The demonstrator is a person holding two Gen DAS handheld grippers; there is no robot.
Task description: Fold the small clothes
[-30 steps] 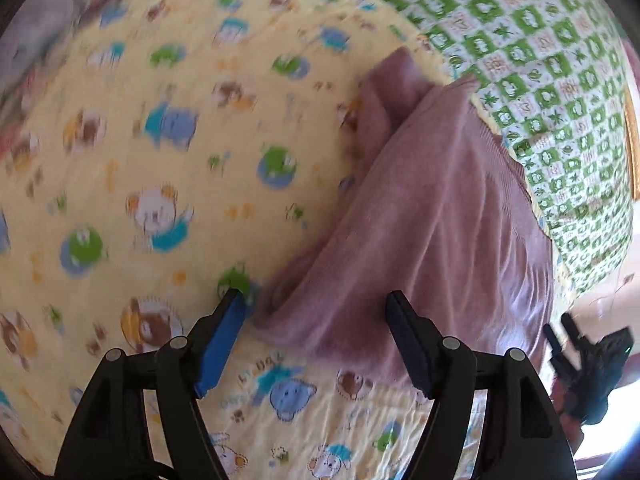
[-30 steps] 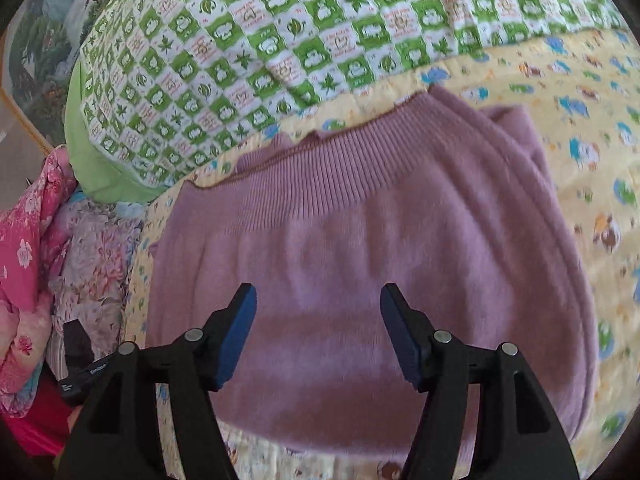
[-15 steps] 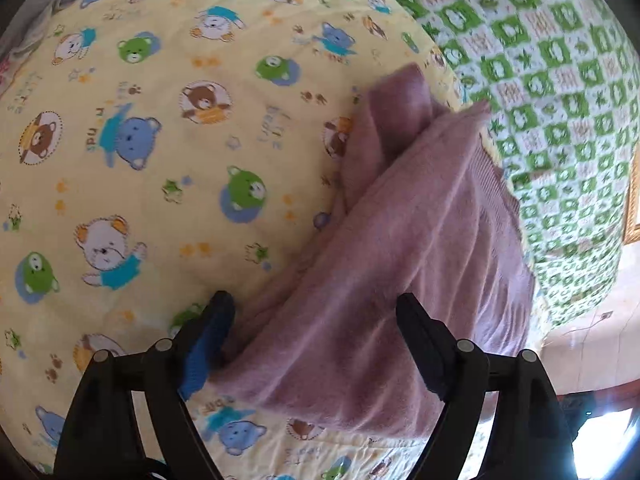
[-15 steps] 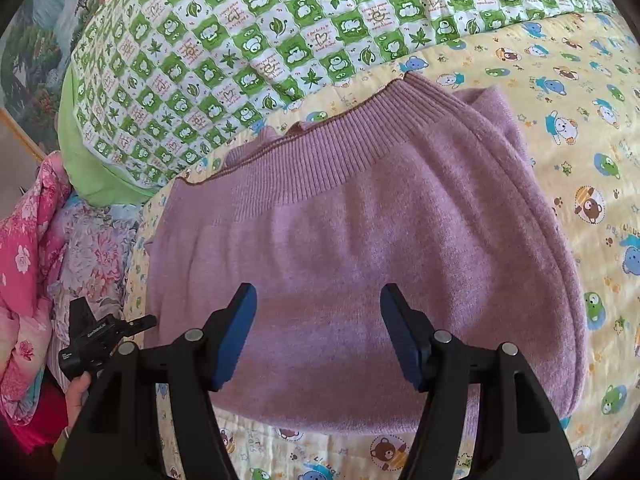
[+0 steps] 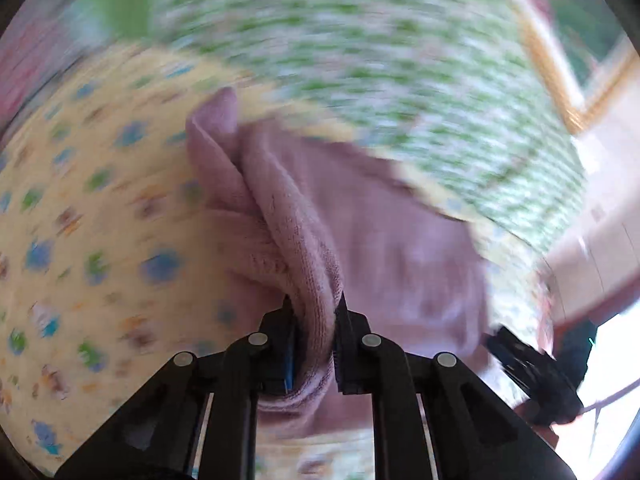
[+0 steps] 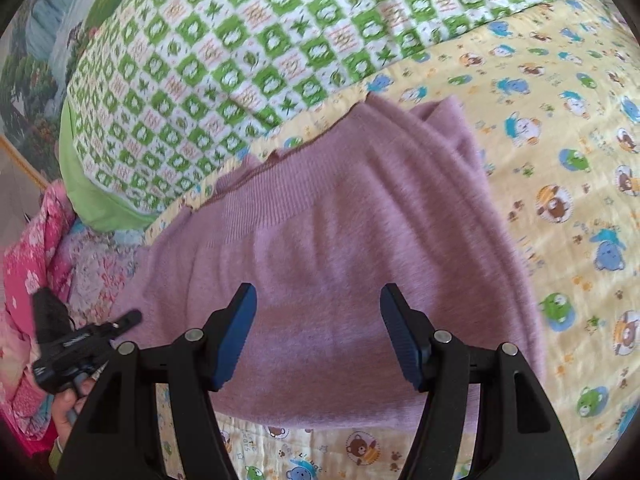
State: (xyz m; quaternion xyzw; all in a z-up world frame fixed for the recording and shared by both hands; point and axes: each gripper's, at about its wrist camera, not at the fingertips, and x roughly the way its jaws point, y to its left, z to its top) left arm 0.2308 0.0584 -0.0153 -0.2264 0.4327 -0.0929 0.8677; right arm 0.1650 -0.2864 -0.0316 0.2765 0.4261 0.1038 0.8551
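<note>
A mauve knitted garment (image 6: 328,248) lies on a yellow bear-print sheet (image 6: 568,160), its ribbed band toward the green checked quilt. My left gripper (image 5: 314,312) is shut on a bunched edge of the garment (image 5: 304,256) and the fold rises from the jaws; this view is blurred by motion. My right gripper (image 6: 318,320) is open and empty, hovering just above the near part of the garment. The left gripper also shows at the left edge of the right wrist view (image 6: 72,344), the right gripper at the lower right of the left wrist view (image 5: 532,372).
A green-and-white checked quilt (image 6: 248,48) covers the far side of the bed. Pink floral fabrics (image 6: 36,264) are piled at the left edge. A framed picture (image 5: 560,80) hangs on the wall beyond.
My left gripper closed on the garment's edge and is swinging with it, blurring its view. My right gripper stayed open over the garment, which shifted slightly.
</note>
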